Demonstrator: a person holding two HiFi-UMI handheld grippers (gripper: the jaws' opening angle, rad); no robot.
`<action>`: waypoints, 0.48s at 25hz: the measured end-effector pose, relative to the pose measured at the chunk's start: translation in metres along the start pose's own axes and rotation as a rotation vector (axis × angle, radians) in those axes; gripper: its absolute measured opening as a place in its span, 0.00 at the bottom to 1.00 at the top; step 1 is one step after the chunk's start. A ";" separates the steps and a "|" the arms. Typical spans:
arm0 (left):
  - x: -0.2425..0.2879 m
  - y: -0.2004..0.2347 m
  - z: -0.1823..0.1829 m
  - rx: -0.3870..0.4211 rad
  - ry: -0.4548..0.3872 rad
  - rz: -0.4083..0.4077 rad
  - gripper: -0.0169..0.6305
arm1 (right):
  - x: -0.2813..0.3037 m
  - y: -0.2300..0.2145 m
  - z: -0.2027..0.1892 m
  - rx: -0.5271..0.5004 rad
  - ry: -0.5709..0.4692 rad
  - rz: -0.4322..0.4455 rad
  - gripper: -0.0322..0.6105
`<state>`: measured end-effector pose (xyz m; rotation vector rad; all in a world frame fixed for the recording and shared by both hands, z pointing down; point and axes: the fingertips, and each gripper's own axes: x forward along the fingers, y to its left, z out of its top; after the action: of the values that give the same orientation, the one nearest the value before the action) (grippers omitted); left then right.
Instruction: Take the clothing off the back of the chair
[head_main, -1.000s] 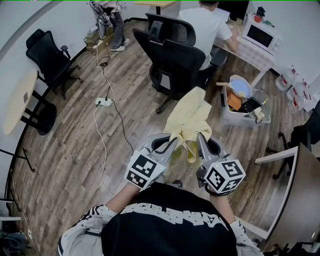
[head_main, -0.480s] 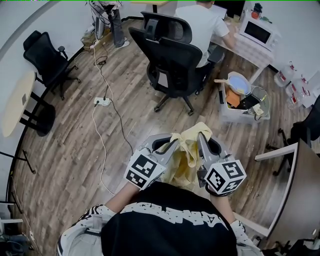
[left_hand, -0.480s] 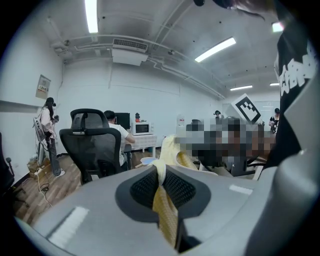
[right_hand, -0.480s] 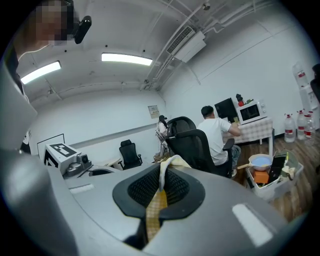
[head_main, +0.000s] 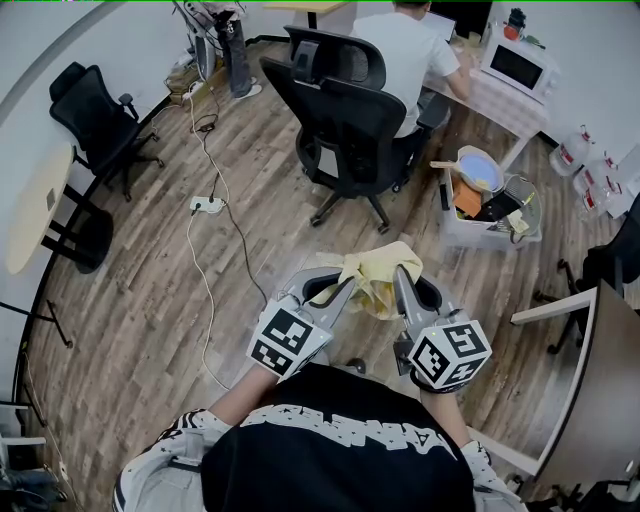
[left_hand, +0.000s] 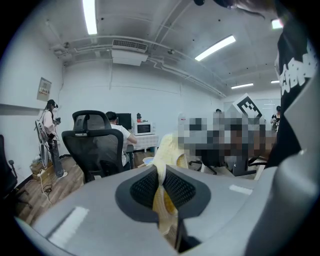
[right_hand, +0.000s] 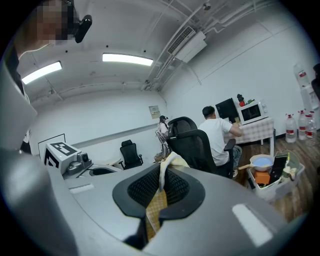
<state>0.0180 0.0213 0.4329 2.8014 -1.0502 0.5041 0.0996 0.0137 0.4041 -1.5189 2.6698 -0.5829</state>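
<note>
Just in front of the person's chest, low in the head view, a pale yellow, soft cloth garment (head_main: 378, 277) hangs bunched between the two tools. The left gripper (head_main: 347, 286) has its jaws pressed together on one edge of it. In the left gripper view, a thin fold of the yellow fabric runs up between the dark ribbed pads and flops out above them. The right gripper (head_main: 401, 274) is closed the same way on another edge, with a waffle-textured strip pinched between its pads and a loose lobe standing past the tips.

The garment's longer run lies crosswise, from one set of tips to the other, and the slack in the middle sags a little below them. Neither hand is nearer — both hold it, and the tips stand close beside each other. The black mesh-backed office chair (head_main: 352, 122) on castors stands well apart, farther out on the wood-plank floor (head_main: 130, 290). Its back looks bare, and no part of the cloth touches it, so I judge the removal itself done.

Any next move turns on the cloth being spanned between both hands: they would have to travel together, or one would have to let go, to keep the fabric from pulling taut.
</note>
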 end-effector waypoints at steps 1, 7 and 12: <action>0.000 0.001 0.000 0.000 -0.002 0.001 0.06 | 0.000 0.000 0.000 -0.001 -0.002 0.001 0.08; 0.000 0.002 0.002 0.003 -0.007 0.000 0.06 | 0.002 0.001 0.001 -0.002 -0.004 0.003 0.08; 0.003 0.003 0.002 0.002 0.000 -0.010 0.06 | 0.005 -0.001 0.001 -0.001 0.001 0.000 0.08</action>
<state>0.0186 0.0162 0.4319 2.8071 -1.0355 0.5036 0.0976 0.0086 0.4041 -1.5193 2.6709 -0.5830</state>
